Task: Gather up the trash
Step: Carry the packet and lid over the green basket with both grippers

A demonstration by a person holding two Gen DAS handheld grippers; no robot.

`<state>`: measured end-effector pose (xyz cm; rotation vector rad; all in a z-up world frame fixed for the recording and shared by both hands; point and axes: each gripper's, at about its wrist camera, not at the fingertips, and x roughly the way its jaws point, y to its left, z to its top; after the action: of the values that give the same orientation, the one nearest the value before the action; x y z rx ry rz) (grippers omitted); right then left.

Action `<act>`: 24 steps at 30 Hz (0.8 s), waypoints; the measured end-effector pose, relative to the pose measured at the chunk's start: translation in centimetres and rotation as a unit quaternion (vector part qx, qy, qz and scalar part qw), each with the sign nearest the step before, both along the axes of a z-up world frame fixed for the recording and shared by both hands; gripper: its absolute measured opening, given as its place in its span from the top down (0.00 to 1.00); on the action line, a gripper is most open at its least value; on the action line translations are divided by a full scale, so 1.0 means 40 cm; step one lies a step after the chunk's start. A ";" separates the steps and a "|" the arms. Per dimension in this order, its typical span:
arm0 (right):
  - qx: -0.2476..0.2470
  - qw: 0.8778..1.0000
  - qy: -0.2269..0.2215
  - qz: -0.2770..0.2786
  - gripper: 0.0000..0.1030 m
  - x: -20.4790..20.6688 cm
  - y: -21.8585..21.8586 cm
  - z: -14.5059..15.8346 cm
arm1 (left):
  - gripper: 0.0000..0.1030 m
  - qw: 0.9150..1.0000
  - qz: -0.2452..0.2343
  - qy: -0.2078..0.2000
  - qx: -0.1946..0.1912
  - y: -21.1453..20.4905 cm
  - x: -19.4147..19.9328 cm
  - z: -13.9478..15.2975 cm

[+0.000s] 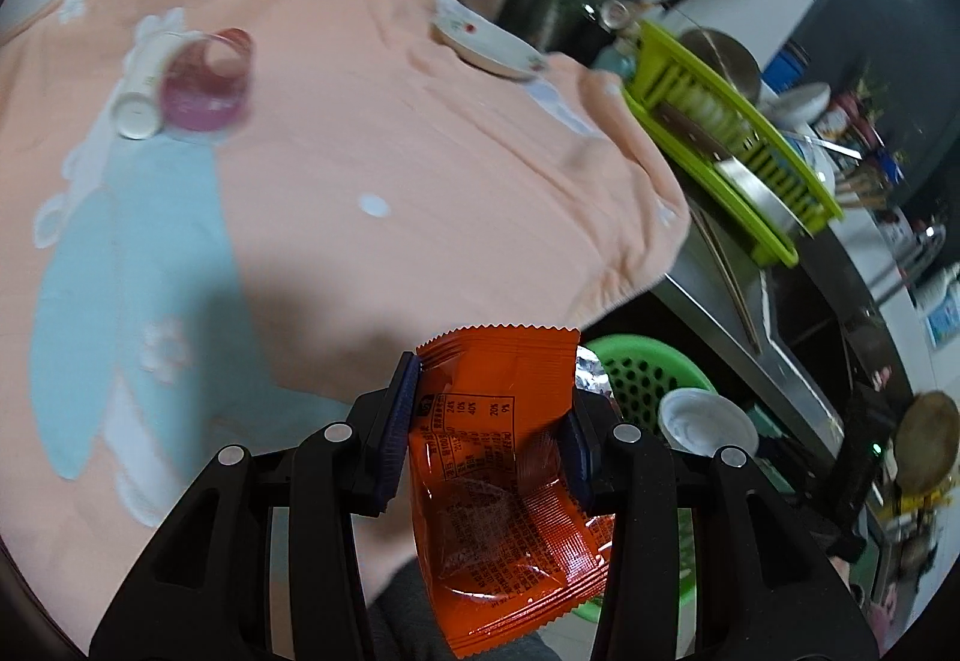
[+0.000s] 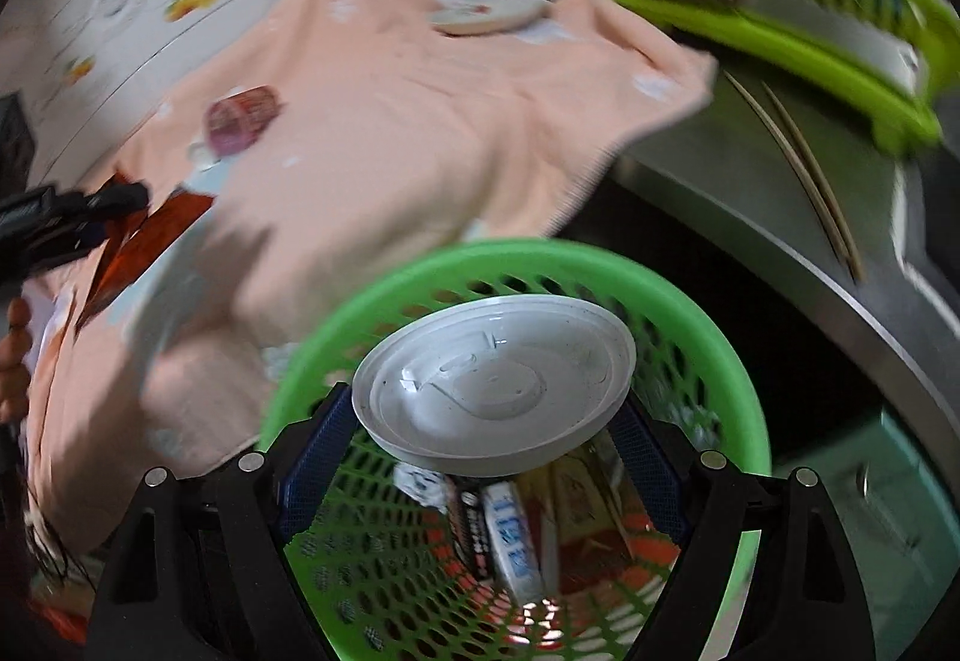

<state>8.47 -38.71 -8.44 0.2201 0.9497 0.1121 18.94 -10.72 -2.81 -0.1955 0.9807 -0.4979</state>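
Kitchen counter, mostly covered by a peach towel (image 1: 420,151) with white flower prints and a pale blue patch; the towel's right edge hangs over the counter's front-right corner. Steel sink surround (image 2: 780,217) sits right of the towel, with two thin wooden sticks (image 2: 804,169) lying on it. Beyond that you have one lime-green dish rack (image 1: 738,169) holding plates, then cluttered bottles and cookware along the back wall, too blurred to count.

On the towel: one pink transparent cup (image 1: 207,85) lying on its side near the left edge, one white tube (image 1: 141,91) touching it, one small white flowered dish (image 1: 489,40) at the far edge.

Your left gripper (image 1: 489,439) is clamped on one orange snack wrapper (image 1: 504,481), pads pressing both sides, wrapper upright between them. It sits over the towel's near edge, just beside the basket.

Your right gripper (image 2: 480,457) has its jaws wide, closed on one white plastic cup lid (image 2: 492,379), both blue pads against the lid's rim. Lid is tilted, directly above the mouth of the one green perforated basket (image 2: 708,337), below counter level at the towel's front edge.

The basket already holds several wrappers and packets at the bottom; count unclear. Your hand (image 2: 15,361) shows at the left edge of the right wrist view.
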 end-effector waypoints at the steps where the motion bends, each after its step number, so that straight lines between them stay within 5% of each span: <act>1: 0.000 1.000 0.005 -0.009 0.21 -0.003 -0.015 -0.011 | 0.59 1.000 -0.007 0.003 0.001 -0.017 -0.005 -0.006; 11: -0.001 0.998 0.030 -0.048 0.21 -0.014 -0.072 -0.074 | 0.59 0.998 -0.052 0.020 0.015 -0.135 -0.042 -0.052; 24: 0.008 0.999 -0.004 -0.053 0.20 -0.050 -0.103 -0.021 | 0.59 0.993 -0.104 0.043 0.035 -0.268 -0.062 -0.110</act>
<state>6.47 -42.82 -9.27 0.2829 0.9268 0.0233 16.45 -21.44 -7.21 -0.0522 1.1067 -0.6492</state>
